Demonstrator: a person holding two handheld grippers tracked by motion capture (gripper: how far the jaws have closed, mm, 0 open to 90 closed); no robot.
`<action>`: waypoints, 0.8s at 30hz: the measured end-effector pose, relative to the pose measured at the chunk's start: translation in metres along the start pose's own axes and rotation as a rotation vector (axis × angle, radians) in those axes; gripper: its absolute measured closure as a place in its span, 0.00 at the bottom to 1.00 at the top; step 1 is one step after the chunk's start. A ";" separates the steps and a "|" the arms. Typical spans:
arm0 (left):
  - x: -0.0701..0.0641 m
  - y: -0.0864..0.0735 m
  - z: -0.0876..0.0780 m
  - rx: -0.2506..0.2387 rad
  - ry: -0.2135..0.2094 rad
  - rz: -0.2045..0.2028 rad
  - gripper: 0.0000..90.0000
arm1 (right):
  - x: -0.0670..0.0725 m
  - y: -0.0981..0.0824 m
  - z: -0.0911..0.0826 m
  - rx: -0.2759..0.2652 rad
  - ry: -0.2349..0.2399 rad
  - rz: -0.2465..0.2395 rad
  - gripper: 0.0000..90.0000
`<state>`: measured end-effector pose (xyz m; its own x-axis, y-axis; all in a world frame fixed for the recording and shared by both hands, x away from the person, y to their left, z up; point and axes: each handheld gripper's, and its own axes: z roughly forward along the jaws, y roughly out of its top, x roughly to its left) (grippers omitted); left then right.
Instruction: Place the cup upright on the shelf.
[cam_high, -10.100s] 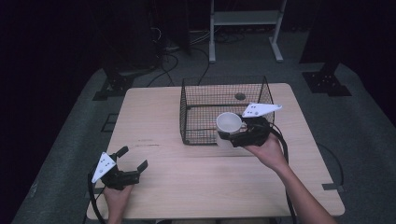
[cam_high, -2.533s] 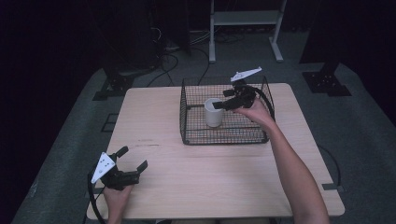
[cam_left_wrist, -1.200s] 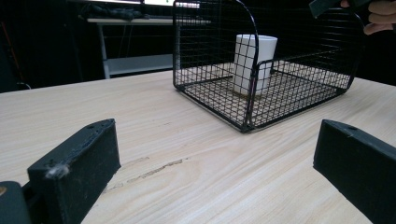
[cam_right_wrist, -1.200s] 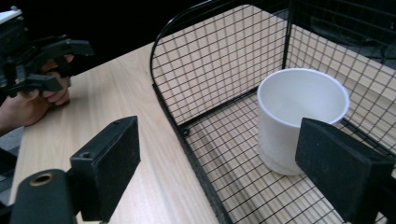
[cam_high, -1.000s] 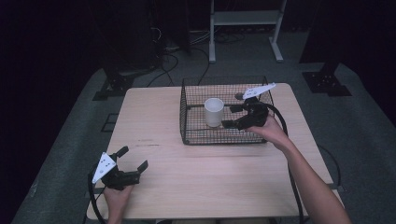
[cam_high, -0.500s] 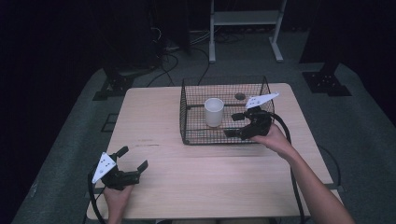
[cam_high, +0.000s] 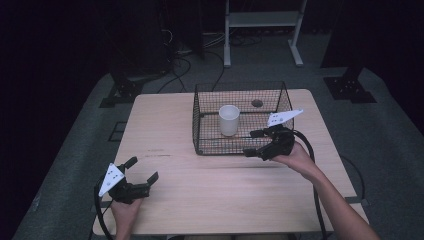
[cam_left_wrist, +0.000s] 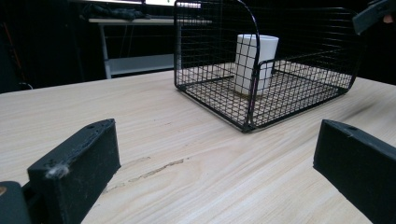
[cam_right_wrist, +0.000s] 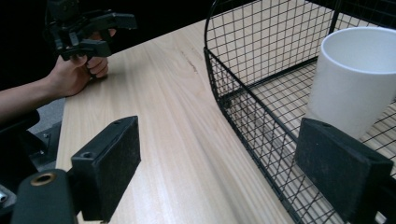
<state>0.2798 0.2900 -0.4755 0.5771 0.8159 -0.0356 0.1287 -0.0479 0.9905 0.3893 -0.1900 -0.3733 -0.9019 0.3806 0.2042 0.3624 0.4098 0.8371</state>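
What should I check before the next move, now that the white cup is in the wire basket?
1. White cup upright on the floor of the wire basket: ok.
2. Right gripper empty, fingers apart and off the cup: ok.
3. Right gripper clear of the basket: cannot tell; in the high view its fingers overlap the near wall, and in the right gripper view one finger lies in front of the mesh.
4. Left gripper open, holding nothing, at the near left of the table: ok.
5. Nothing else in the basket beside the cup: ok in the left gripper view.
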 end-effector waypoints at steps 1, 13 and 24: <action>0.000 0.000 0.000 0.000 0.000 0.000 0.00 | 0.001 -0.001 0.000 0.001 0.003 -0.001 0.15; 0.000 0.000 0.000 0.000 0.001 0.001 0.00 | 0.007 -0.018 -0.003 0.007 0.009 0.006 0.15; 0.000 0.000 0.000 0.002 0.002 0.002 0.00 | 0.011 -0.033 -0.007 0.016 0.011 0.016 0.15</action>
<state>0.2797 0.2899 -0.4755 0.5757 0.8170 -0.0333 0.1291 -0.0506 0.9903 0.3657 -0.2053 -0.3955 -0.8984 0.3781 0.2232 0.3806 0.4171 0.8254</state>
